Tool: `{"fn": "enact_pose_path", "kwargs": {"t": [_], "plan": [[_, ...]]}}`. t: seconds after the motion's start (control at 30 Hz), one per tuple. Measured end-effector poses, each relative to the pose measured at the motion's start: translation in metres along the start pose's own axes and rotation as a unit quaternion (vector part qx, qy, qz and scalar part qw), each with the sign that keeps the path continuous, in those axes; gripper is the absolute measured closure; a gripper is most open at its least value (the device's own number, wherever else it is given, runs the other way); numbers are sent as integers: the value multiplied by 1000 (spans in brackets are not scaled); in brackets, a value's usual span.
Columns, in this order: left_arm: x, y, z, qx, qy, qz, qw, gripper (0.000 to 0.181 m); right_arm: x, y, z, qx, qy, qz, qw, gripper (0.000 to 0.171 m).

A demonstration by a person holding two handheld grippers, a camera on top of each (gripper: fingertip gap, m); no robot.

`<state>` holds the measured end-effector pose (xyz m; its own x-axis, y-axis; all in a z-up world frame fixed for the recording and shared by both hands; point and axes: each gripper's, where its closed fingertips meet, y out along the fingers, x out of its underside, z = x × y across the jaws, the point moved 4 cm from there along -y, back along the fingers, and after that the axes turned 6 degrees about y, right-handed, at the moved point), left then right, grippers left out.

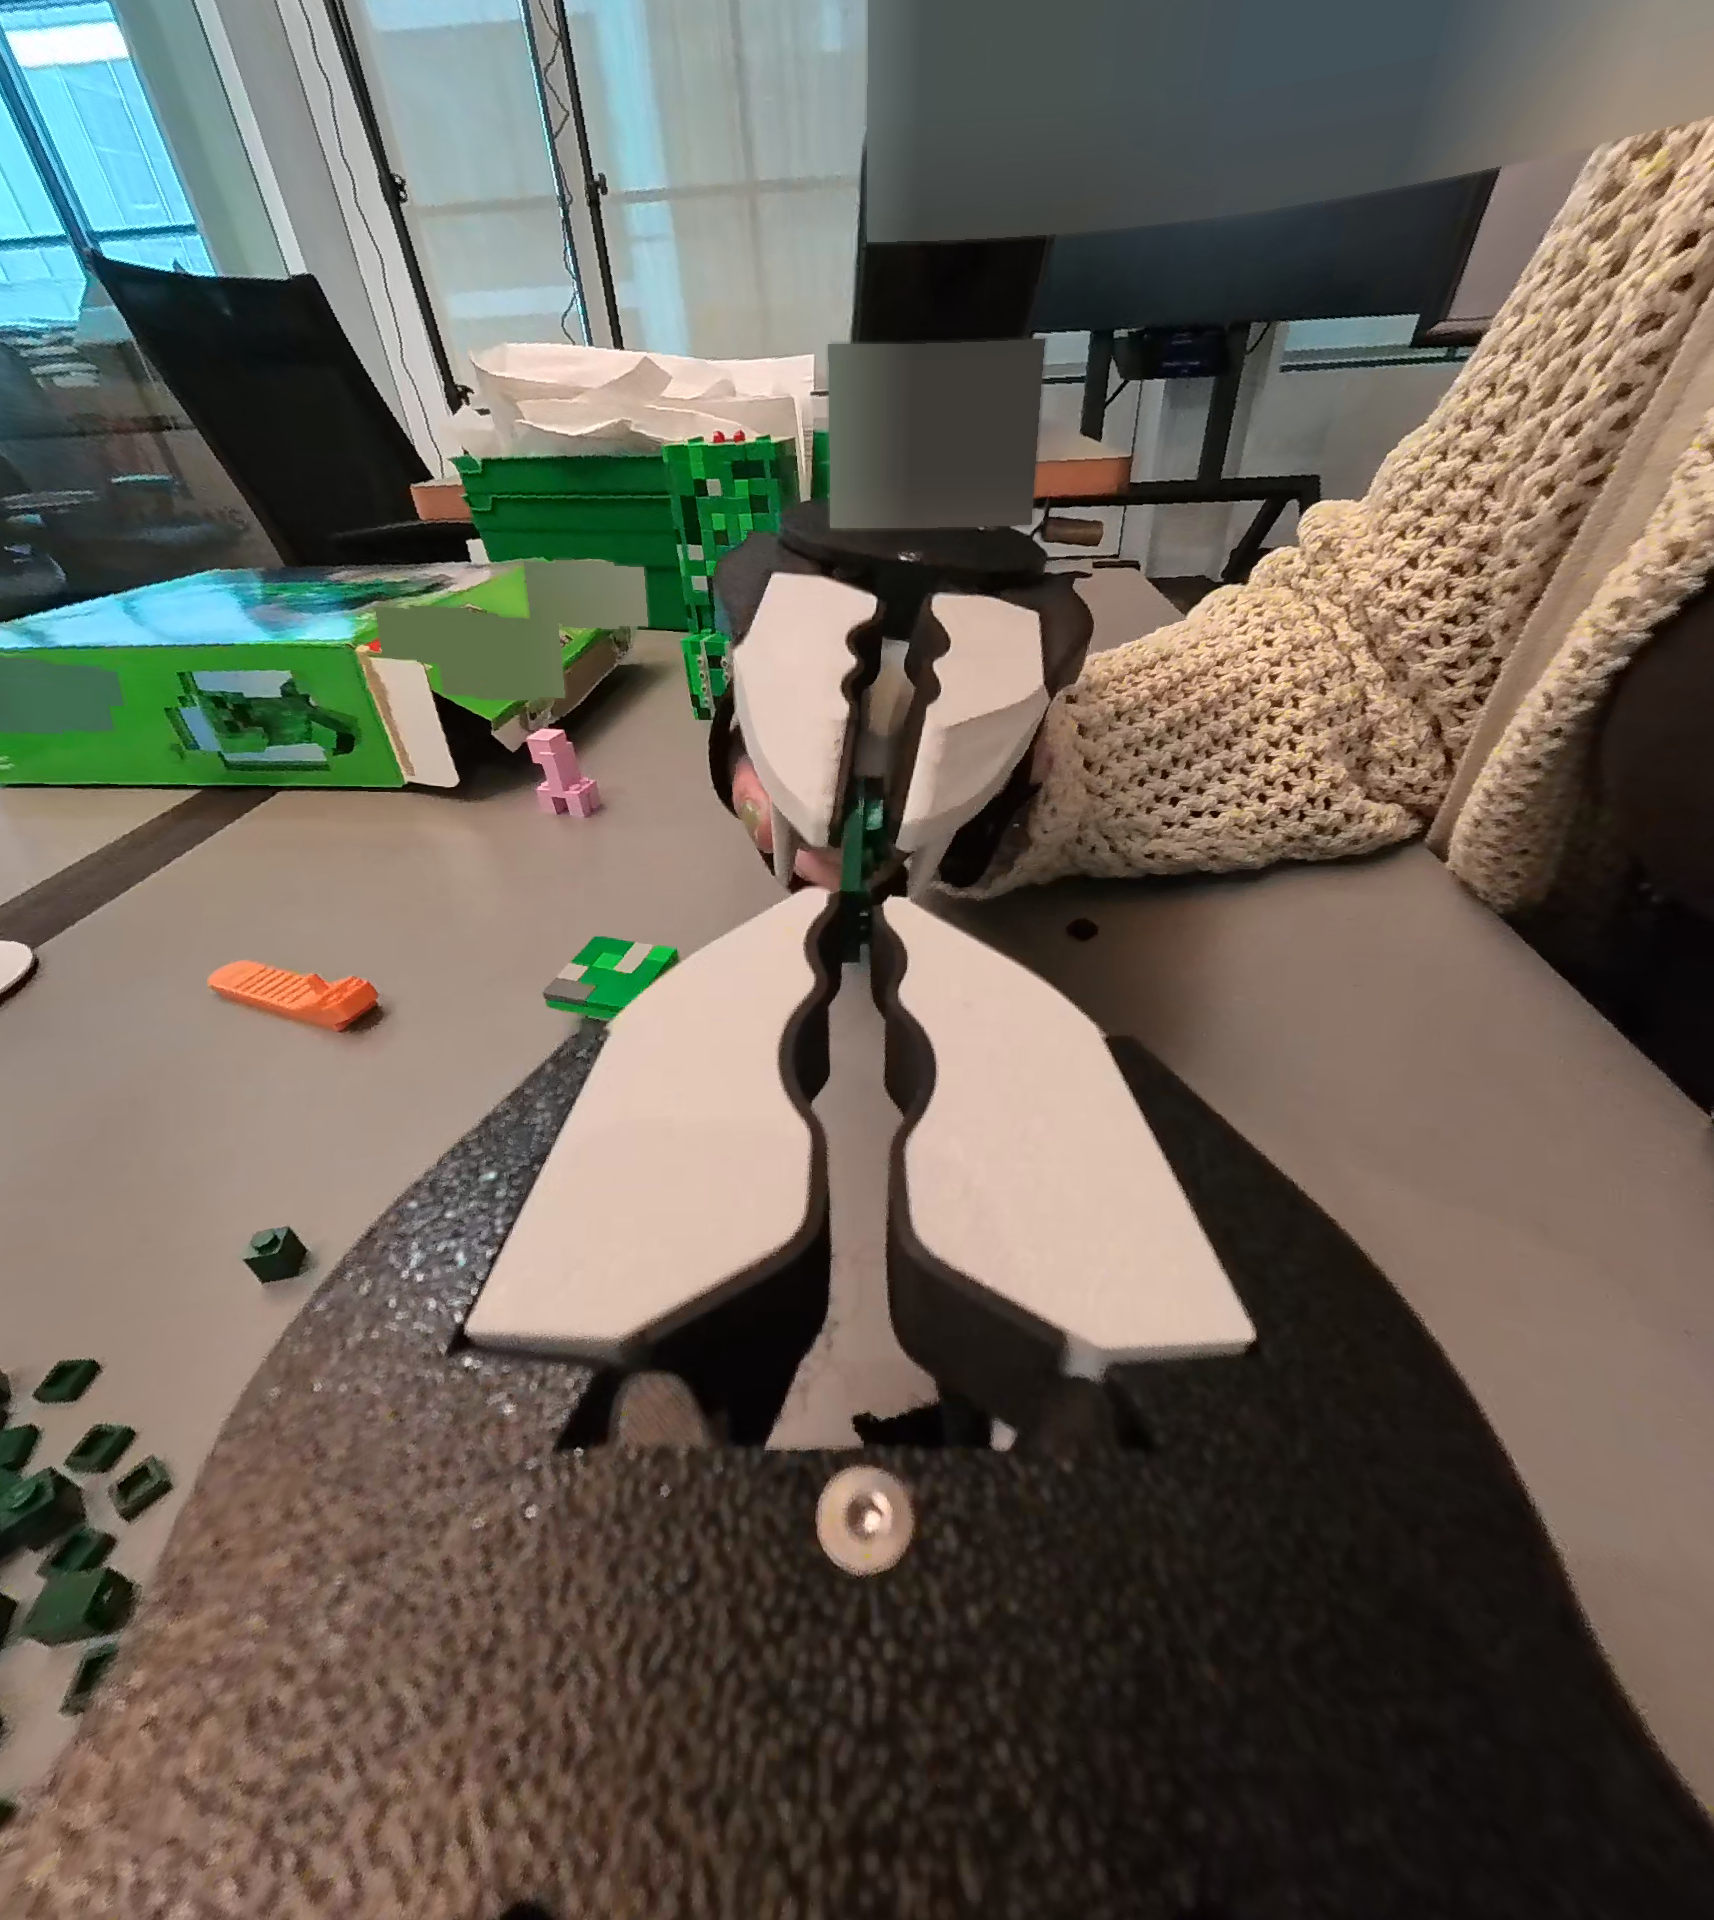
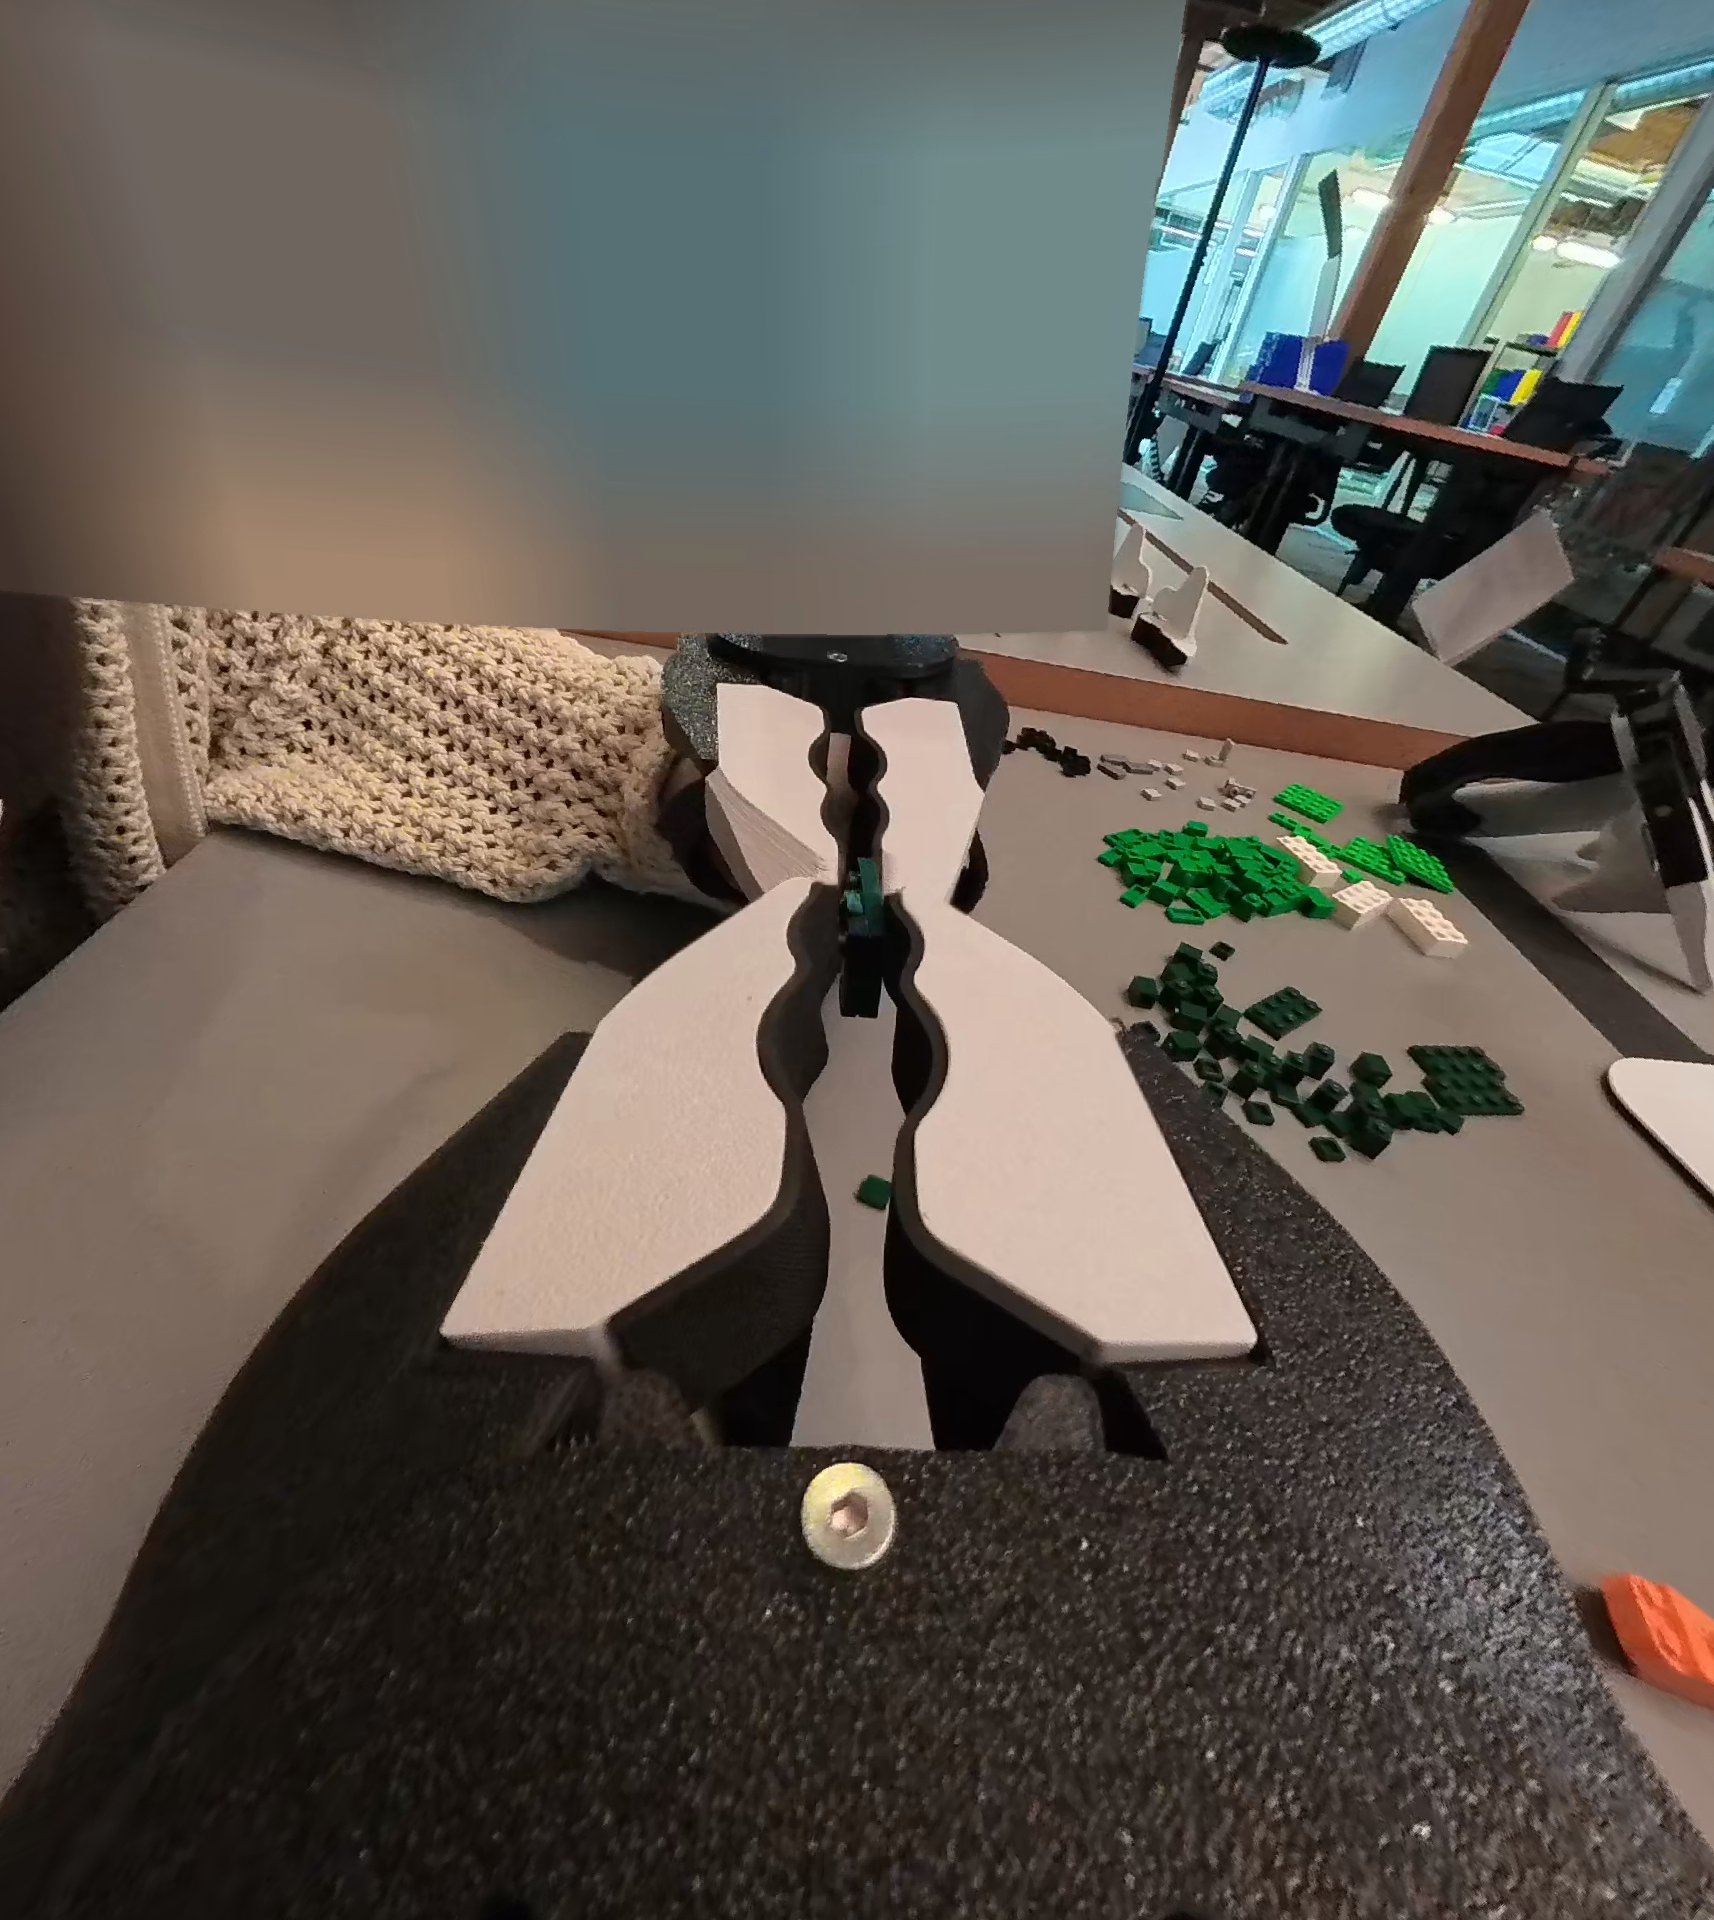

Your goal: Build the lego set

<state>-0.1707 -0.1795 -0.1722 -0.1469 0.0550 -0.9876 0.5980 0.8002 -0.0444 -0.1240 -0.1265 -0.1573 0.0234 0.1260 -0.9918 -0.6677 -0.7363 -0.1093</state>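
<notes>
Left claw (image 1: 858, 914) and right claw (image 2: 858, 914) meeting tip to tip above table (image 1: 209, 1122), both pinching one green brick assembly (image 1: 861, 831).

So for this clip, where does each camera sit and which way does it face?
Left wrist view: sits on the left gripper, looking along its fingers at the right gripper, a cream sleeve and the green box.
Right wrist view: sits on the right gripper, facing the left gripper, with brick piles to its right.
Shared: the two face each other, tips nearly meeting on a small green piece; both show the orange tool.
</notes>
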Motion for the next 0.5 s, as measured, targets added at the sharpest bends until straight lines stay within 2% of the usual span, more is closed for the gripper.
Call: {"fn": "enact_pose_path", "kwargs": {"t": [0.07, 0.33, 0.5], "plan": [[0, 0, -1, -16, 11, -5, 1000, 176, 0, -1, 1, 1, 0, 0, 1000, 163], [3, 2, 3, -2, 24, -28, 999, 177, 5, -2, 0, -28, 18, -4, 999, 163], [3, 2, 1, 1, 5, -19, 1000, 177, 5, -2, 2, -20, 32, 14, 999, 162]]}}
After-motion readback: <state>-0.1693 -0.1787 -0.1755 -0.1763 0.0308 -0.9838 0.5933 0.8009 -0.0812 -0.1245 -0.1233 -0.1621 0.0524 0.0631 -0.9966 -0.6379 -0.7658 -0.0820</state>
